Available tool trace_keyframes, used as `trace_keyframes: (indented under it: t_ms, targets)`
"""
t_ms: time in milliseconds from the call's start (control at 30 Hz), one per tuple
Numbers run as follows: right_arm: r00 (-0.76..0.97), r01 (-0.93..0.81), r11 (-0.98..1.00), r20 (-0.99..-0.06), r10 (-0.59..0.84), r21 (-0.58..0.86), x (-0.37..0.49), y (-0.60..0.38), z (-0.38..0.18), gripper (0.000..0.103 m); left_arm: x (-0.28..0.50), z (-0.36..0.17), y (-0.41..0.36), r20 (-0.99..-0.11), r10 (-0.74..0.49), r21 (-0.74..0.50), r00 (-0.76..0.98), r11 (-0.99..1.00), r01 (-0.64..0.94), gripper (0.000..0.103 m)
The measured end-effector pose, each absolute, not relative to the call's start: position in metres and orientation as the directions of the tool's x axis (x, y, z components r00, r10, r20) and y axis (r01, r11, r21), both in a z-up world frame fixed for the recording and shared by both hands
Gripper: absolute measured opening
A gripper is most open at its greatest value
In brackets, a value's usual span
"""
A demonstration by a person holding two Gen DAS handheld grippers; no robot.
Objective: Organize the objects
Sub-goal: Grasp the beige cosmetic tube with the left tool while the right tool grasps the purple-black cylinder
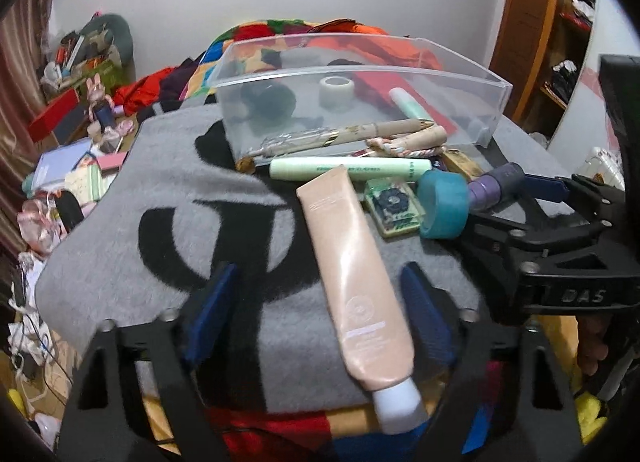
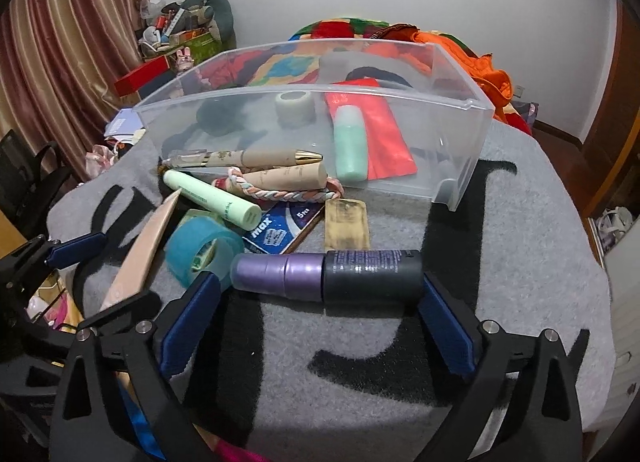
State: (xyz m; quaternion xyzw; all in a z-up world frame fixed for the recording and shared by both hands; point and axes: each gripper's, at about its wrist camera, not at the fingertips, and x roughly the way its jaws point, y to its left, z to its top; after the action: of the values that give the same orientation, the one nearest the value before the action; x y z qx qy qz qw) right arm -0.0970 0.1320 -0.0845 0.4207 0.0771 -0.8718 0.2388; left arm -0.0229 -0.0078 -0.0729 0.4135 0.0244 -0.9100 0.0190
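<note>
I've got both claws down over the grey blanket w/ black lettering (image 2: 520, 262), which seems to cover a counter or a bed, can't tell which from here. The clear plastic bin (image 2: 460, 110) sits at the far side, already holding a mint-green bottle (image 2: 351, 142), a red flat packet (image 2: 376, 130) and a white tape roll (image 2: 295, 103).

Left claw (image 1: 316, 310): spread, fingers either side of the peach squeeze tube w/ white cap (image 1: 356, 274). The tube lies diagonally, cap toward me, nearer the right finger than the left; pads not on it yet as far as I can see.

Right claw (image 2: 320, 310): spread wide, the purple-and-black bottle (image 2: 328, 274) lying crosswise between the finger tips. The black end is up against the right pad, or v. nearly; fisheye makes contact hard to call. No squeeze yet, I'd say.

Other loose bits are piled near the bin front: teal tape roll (image 2: 200, 250), pale green tube (image 2: 212, 198), braided band (image 2: 280, 192), beige pens (image 2: 256, 158).

Step in hand, I reckon: pre-grasp on two items at once. Next move calls for closing each claw squarely. The bottle is gripped end-to-end, so it could pop out; the tube needs centring first. Then lift and carry over the bin wall.
</note>
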Motion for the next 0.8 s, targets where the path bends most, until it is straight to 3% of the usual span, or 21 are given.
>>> trace_keyframes:
  t_ms: [133,300,800]
  targets:
    - [-0.565,0.449,-0.893,-0.762,-0.317,0.038,-0.099,0.131,-0.088,0.096,-0.024,-0.071,-0.008,-0.749,0.005,-0.038,-0.662,-0.999,0.036,0.043]
    - [-0.583,0.443,-0.896,-0.750,-0.313,0.030,-0.096,0.134,-0.088,0.090,-0.022,-0.070,-0.016,-0.747,0.024,-0.063,-0.665,-0.997,0.034,0.032]
    - [-0.652,0.393,-0.916,-0.677,-0.341,0.083,-0.091,0.167,-0.053,0.090,-0.011,-0.040,-0.035,-0.685,0.053,-0.150,-0.726,-0.986,0.069,0.031]
